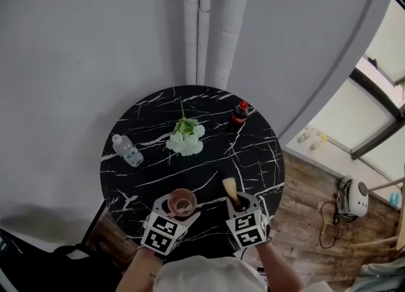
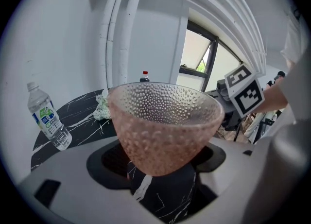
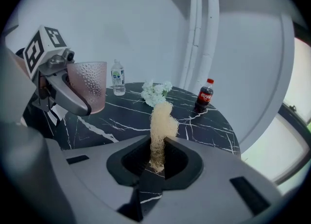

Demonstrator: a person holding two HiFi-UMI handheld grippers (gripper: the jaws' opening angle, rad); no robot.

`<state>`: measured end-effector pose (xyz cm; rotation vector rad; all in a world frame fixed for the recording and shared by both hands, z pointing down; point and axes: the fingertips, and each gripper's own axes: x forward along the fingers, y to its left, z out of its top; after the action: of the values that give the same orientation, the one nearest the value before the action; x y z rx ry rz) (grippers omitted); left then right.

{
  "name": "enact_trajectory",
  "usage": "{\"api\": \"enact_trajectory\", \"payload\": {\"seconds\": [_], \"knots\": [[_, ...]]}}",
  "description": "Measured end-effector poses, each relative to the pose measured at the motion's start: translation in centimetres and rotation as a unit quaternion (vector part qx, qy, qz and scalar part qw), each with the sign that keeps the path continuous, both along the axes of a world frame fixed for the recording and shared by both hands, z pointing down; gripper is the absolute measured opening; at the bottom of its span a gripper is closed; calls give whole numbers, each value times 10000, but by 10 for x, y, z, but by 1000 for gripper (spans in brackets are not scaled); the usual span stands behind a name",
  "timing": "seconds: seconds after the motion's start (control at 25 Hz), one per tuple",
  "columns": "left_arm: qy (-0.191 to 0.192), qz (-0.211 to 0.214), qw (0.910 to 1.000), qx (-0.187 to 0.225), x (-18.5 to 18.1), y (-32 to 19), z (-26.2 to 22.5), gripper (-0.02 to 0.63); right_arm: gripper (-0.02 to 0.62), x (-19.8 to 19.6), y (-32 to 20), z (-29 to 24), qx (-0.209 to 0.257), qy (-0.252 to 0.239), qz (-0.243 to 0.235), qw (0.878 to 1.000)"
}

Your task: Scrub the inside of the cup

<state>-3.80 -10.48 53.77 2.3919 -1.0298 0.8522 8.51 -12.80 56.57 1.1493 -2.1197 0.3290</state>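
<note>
A round black marble table [image 1: 253, 158] with white veins stands against a grey wall, with wood floor [image 1: 304, 202] to its right. At the table's near edge the person holds both grippers side by side. The left gripper [image 2: 160, 157] is clamped on the lower part of the cup [image 2: 163, 121], a pink, dimpled glass held mouth up over the table's near edge. The right gripper [image 3: 156, 157] has its jaws closed tight on the foot of the scrubber [image 3: 160, 126], a pale, fibrous strip that sticks up past the jaws. The scrubber is just right of the cup and apart from it, outside the rim. Further across the table, a water bottle [image 1: 127, 150] lies on the left and a bunch of white flowers [image 1: 186, 137] lies near the middle. A cola bottle [image 1: 239, 113] with a red cap stands at the far right edge. Behind the table, white pipes [image 1: 202, 25] run up the wall.
</note>
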Motion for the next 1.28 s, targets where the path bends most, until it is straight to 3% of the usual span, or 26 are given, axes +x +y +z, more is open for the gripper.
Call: {"api": "enact_trajectory", "payload": {"seconds": [0.32,0.6,0.84,1.04,1.28], "knots": [[-178,604,9979,-160,-1,2,1,351,63,-30,-5,-51,741,69,-787,9941],[-359,1392,9887,-419,2,10,1,351,63,-56,-3,-92,1400,369,-1686,9750],[-444,1780,9816,-521,0,8,-2,351,63,-68,3,-108,1713,640,-2169,9589],[-579,2427,9646,-850,0,19,-1,351,63,-74,7,-123,1922,838,-2511,9450],[-755,3114,9411,-1082,2,31,-4,351,63,-83,21,-130,2253,1531,-3249,9057]]}}
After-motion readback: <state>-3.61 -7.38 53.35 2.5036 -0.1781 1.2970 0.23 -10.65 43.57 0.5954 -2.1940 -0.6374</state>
